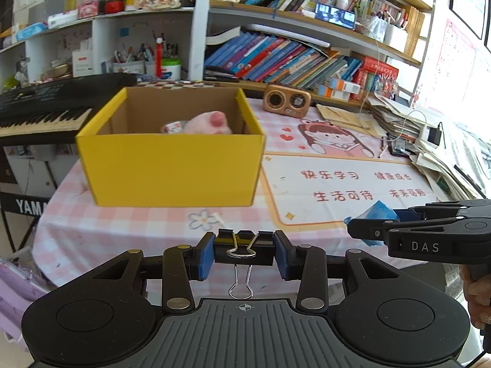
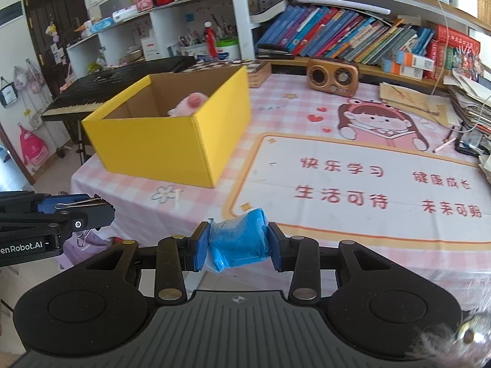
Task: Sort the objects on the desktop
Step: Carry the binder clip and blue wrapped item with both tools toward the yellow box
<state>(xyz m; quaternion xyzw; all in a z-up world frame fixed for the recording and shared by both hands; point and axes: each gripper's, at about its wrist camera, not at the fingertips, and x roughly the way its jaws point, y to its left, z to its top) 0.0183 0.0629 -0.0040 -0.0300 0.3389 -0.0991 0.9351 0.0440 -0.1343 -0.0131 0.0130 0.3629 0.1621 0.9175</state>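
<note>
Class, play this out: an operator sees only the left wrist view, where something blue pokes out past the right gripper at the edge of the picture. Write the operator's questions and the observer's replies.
Operator: What is that blue thing?
Observer: A crumpled blue packet, pinched between both pads of the right gripper.
Operator: Does my binder clip show from the other side?
Observer: Yes, the binder clip sits in the left gripper, with a wire handle hanging below.
Operator: What lies left of the keyboard?
Observer: A dark wooden door and a pink backpack hanging near it.
</note>
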